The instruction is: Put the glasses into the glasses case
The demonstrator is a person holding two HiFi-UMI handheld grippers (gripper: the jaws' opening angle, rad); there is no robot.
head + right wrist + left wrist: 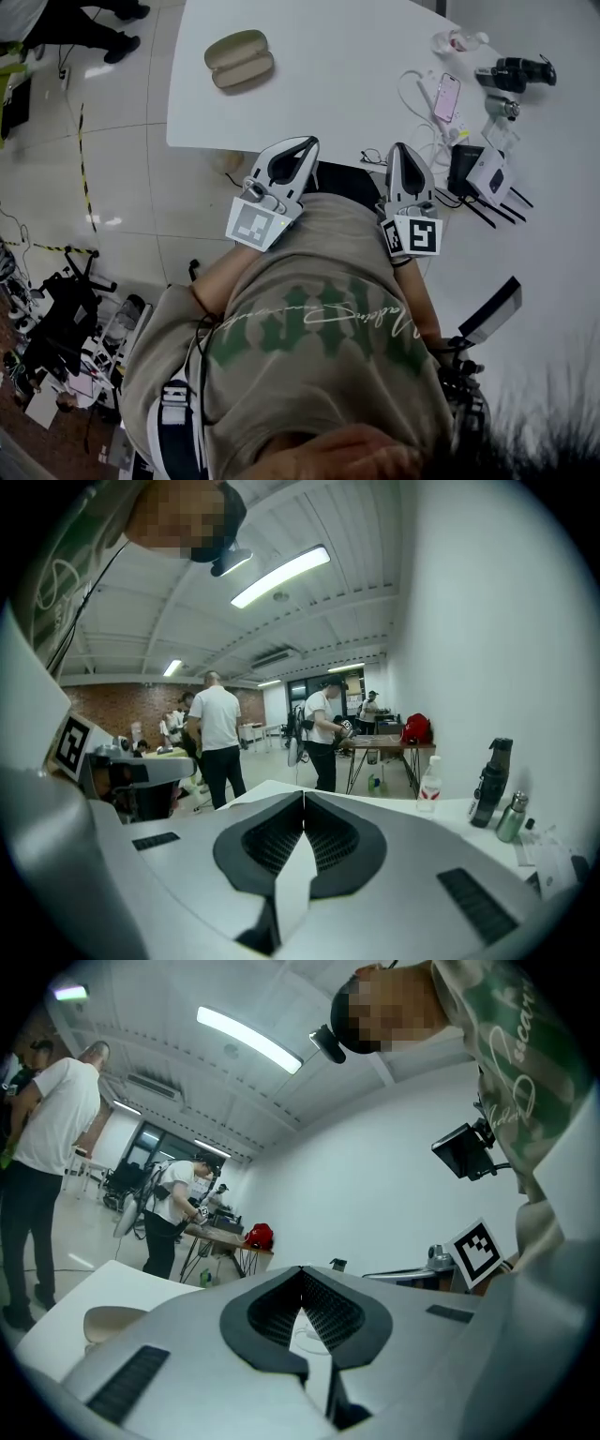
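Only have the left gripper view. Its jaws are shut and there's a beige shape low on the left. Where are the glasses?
Observer: In the head view, the glasses lie at the near edge of the white table, just left of the right gripper.
Operator: Is the beige shape the case?
Observer: Yes. The glasses case lies open, farther out on the table, beyond the left gripper and to its left.
Operator: Right gripper holding anything?
Observer: No. The right gripper view shows its jaws together with nothing between them.
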